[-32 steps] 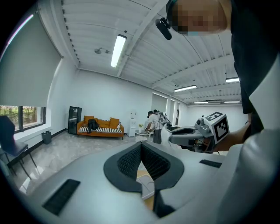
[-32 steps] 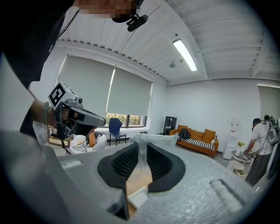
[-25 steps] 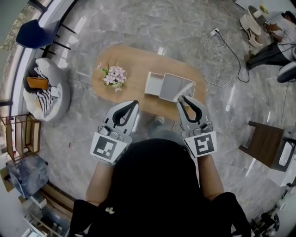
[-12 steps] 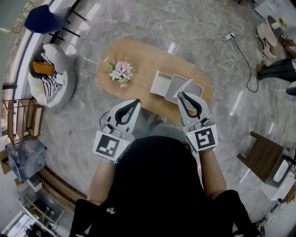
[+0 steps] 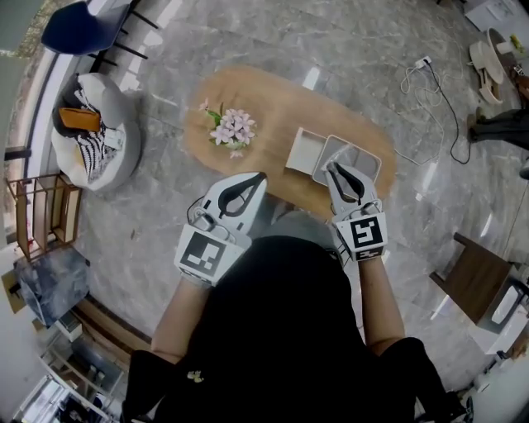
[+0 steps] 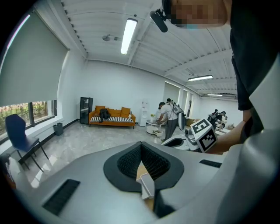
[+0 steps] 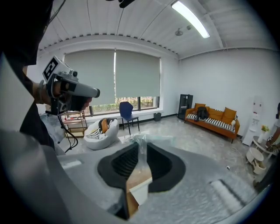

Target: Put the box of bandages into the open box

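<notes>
An open white box (image 5: 369, 162) lies on the oval wooden table (image 5: 248, 91), its upturned lid (image 5: 303, 149) beside it on the left. My right gripper (image 5: 333, 166) reaches over the box's near edge. In the right gripper view, the right gripper (image 7: 141, 145) is shut on a thin, see-through packet (image 7: 147, 139), which I take for the box of bandages. The white box (image 7: 141, 192) shows below through the gap. My left gripper (image 5: 261, 176) hovers over the table's near edge, shut and holding nothing. The left gripper (image 6: 140, 147) looks down on a corner of the white box (image 6: 148, 186).
A pot of pink flowers (image 5: 234, 128) stands on the table left of the box. On the floor are a beanbag (image 5: 95, 140), a blue chair (image 5: 78, 25), a white cable (image 5: 430, 83) and a dark side table (image 5: 475, 277). People (image 6: 168, 118) stand far off by an orange sofa (image 6: 111, 117).
Both grippers have moved forward and down toward the table. The right one, still pinching the clear packet, now reaches over the box's near edge. The jaws look unchanged.
</notes>
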